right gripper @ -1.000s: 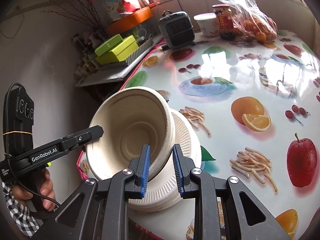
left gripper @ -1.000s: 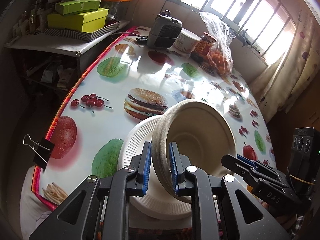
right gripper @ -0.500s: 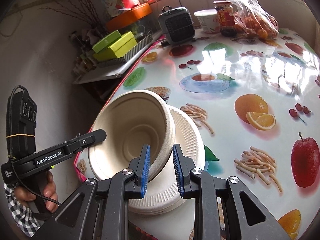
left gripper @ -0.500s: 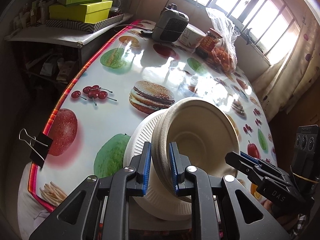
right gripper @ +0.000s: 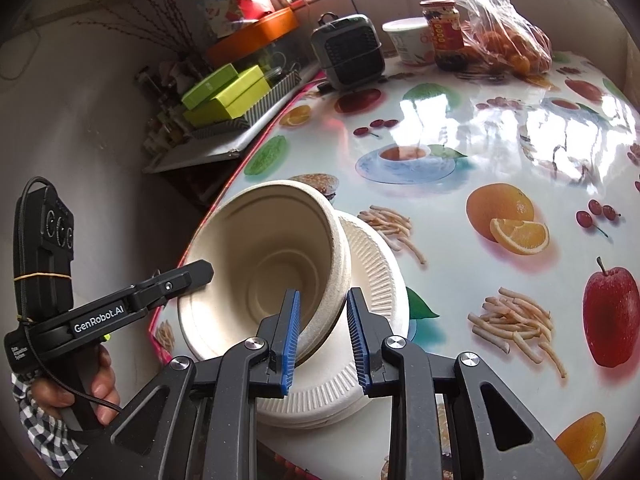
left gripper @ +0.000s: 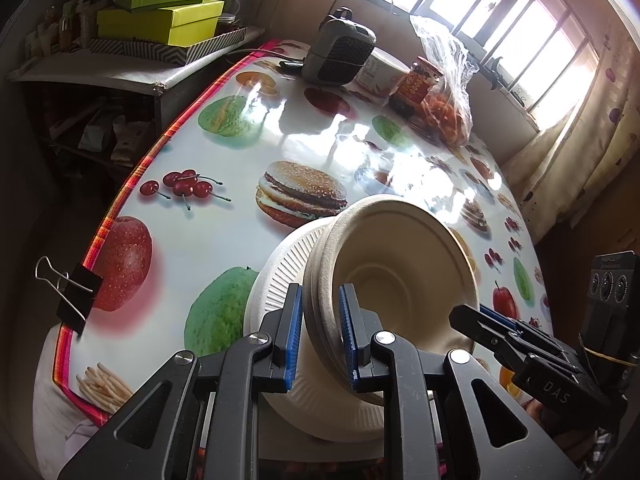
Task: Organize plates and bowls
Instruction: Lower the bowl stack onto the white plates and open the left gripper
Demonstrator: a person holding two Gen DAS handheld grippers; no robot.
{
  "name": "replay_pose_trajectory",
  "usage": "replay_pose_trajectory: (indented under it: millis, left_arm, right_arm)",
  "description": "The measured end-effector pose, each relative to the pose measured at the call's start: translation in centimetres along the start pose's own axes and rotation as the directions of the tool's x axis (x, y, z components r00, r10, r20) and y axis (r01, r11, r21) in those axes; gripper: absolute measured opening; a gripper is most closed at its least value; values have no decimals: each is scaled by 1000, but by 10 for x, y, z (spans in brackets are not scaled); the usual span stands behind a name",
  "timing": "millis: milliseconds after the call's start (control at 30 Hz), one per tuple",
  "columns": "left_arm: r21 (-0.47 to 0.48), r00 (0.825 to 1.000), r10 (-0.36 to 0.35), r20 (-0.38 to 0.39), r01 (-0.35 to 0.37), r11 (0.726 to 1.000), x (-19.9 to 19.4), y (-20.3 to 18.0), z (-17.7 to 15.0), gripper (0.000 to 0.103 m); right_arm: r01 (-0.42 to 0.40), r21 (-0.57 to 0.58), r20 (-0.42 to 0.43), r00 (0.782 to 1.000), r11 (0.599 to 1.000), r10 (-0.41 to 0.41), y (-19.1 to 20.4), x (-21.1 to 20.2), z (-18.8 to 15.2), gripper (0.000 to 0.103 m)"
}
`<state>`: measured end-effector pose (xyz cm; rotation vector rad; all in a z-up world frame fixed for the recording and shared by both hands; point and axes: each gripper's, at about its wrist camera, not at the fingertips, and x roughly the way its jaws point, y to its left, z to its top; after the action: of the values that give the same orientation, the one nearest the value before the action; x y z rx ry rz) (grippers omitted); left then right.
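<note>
Both my claws meet at the bowl stack (left gripper: 400, 276): left gripper (left gripper: 319, 334) pinches its rim, while my right gripper (right gripper: 322, 334) has spread wider, loosening. Tilted on the plates (right gripper: 376, 280), it now hangs on my left.

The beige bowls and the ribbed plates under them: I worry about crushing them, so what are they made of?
The beige bowls look like moulded plant-fibre pulp: matte, thick-rimmed, faintly grainy. The ribbed plates look like pressed paper or foam: whiter, with a fluted rim. The look leaves that open. Both seem light and crushable.
</note>
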<state>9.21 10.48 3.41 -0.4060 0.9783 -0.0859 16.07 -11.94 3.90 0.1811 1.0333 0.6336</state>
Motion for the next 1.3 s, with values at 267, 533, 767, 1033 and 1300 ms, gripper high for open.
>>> replay_pose_trajectory:
  millis: [267,533,767,1033,1300]
  left_arm:
    - [2,1000,3,-2,-2,1000,0,-1,-1,19]
    - [3,1000,-2,5,2,1000,0,-3,-1,30]
    - [8,1000,1,18,-1,1000,-5,-4,-2,33]
    - [21,999,10,48,-11,1000,-15,-5,-8,40]
    - [51,994,49,102,-54,997,-27,-7,-20,41]
  right_arm:
    - [-1,10,1,1000,1000,1,-2,-1,0,28]
    - [-8,20,8,1000,1000,8,-2,-3,-2,39]
    - [-5,22,22,1000,1000,5,-3,-5,-4,42]
    - [-5,10,59,998,1000,4,-1,-16,-11,45]
    - [-1,-8,95,996,1000,1,1,-27,-22,46]
